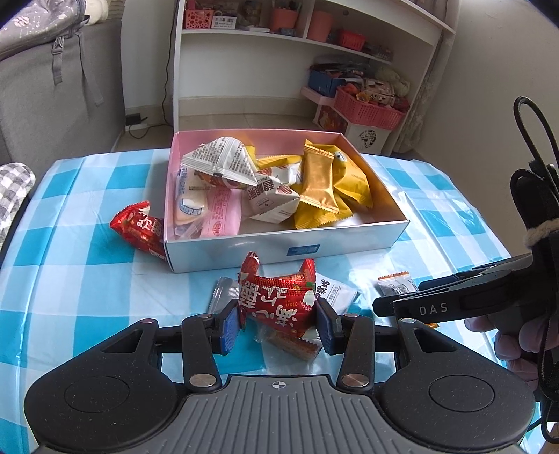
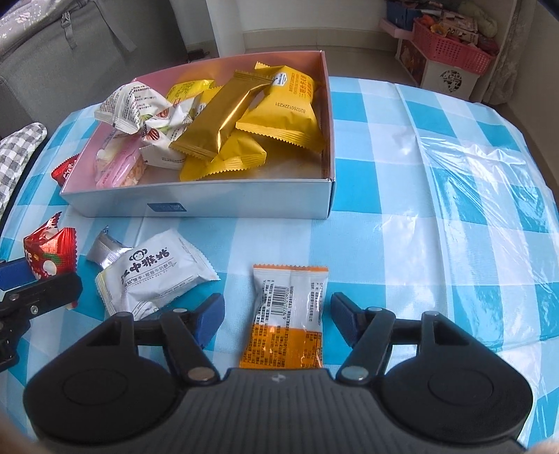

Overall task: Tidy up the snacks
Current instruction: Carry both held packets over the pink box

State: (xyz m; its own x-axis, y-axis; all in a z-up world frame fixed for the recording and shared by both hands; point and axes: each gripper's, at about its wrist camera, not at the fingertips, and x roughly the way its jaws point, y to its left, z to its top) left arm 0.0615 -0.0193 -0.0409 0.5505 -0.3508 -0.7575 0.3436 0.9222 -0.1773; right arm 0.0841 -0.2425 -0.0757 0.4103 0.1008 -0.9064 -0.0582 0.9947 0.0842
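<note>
- Snacks fill the open box (image 1: 279, 249), which stands on the blue-and-white checked tablecloth (image 1: 87, 265), its pink inner walls showing.
- Inside the box lie yellow packets (image 2: 279, 115), a gold packet (image 2: 223, 118), white printed packets (image 1: 223, 160) and a pink packet (image 1: 223, 213) at the left.
- The left gripper (image 1: 277, 323) is clamped on a red snack packet (image 1: 279, 300), both blue pads pressing its sides, just near the box's front wall.
- A second red packet (image 1: 139, 228) lies on the cloth against the box's left wall.
- The right gripper (image 2: 276, 317) has its jaws spread wide, either side of an orange-and-white packet (image 2: 288, 314) that lies flat on the cloth; neither pad touches it.
- A white packet with a monkey face (image 2: 153, 272) lies left of the orange one, with a small silver wrapper (image 2: 104, 249) just beyond it.
- Far behind, a white shelf (image 1: 244, 31) holds pink baskets (image 1: 367, 110).
</note>
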